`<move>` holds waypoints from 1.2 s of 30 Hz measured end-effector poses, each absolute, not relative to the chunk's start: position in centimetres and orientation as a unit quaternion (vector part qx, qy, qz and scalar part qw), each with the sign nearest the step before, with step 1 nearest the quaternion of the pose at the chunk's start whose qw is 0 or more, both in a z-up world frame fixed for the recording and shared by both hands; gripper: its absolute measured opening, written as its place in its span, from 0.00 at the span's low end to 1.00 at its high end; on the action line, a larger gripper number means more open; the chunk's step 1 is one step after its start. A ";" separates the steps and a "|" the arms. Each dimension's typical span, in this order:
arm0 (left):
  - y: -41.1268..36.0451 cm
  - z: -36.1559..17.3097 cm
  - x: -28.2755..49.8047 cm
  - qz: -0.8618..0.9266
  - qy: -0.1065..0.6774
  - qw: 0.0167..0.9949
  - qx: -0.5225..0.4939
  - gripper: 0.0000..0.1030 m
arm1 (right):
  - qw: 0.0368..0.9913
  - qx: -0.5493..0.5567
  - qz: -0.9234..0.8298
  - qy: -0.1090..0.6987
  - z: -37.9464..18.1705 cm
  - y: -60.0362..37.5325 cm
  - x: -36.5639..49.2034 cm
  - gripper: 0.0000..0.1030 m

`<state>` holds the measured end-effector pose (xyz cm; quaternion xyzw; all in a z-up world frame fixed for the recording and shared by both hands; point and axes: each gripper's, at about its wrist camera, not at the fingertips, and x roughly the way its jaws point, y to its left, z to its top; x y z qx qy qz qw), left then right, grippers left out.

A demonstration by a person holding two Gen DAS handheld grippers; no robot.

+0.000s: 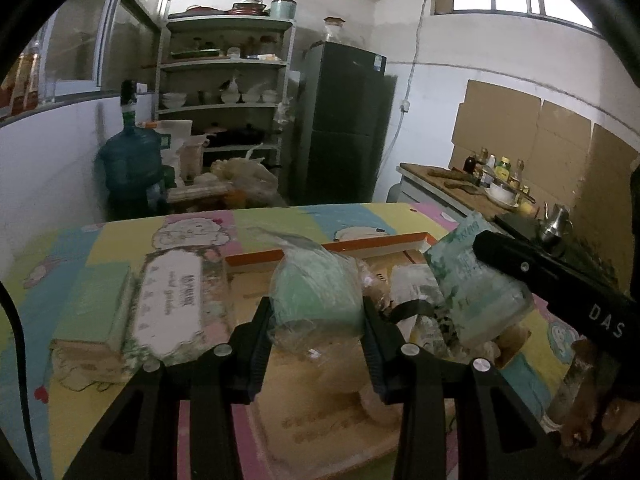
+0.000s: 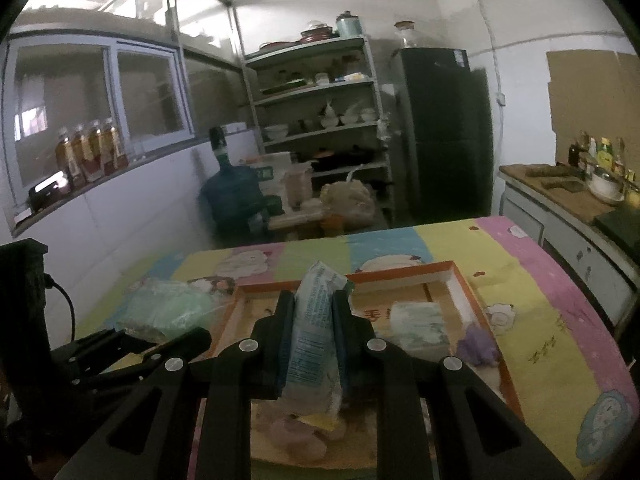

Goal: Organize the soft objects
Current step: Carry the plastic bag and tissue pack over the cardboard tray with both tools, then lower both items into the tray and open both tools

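Note:
My left gripper point(image 1: 317, 308) is shut on a green soft bundle in clear plastic point(image 1: 316, 292) and holds it over the near part of the orange-rimmed cardboard tray point(image 1: 280, 257). The bundle also shows in the right wrist view point(image 2: 166, 308). My right gripper point(image 2: 313, 300) is shut on a pale blue tissue pack point(image 2: 316, 328), held upright above the tray point(image 2: 460, 280). That pack shows in the left wrist view point(image 1: 468, 280). A wrapped white-green pack point(image 2: 418, 322) and a small purple soft item point(image 2: 478, 346) lie in the tray. A pinkish soft item point(image 2: 296, 436) lies under the right gripper.
A flat floral tissue pack point(image 1: 176, 304) lies on a green box point(image 1: 92, 316) left of the tray on the cartoon-print tablecloth point(image 2: 540, 320). A counter with bottles and a bowl point(image 1: 496, 184) stands to the right. Shelves point(image 1: 224, 92), a fridge point(image 1: 344, 120) and a water jug point(image 1: 128, 160) stand behind.

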<state>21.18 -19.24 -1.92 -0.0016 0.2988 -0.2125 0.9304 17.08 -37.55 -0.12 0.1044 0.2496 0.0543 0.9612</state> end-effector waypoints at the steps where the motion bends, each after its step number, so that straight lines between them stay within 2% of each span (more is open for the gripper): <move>1: -19.6 -2.0 21.5 -0.214 0.300 0.930 -0.001 0.40 | 0.960 0.110 0.055 0.250 -0.2 -38.0 17.2 0.19; 36: -25.1 -6.0 27.1 -0.219 0.359 0.907 0.002 0.41 | 0.943 0.163 0.060 0.284 -4.7 -42.9 21.3 0.20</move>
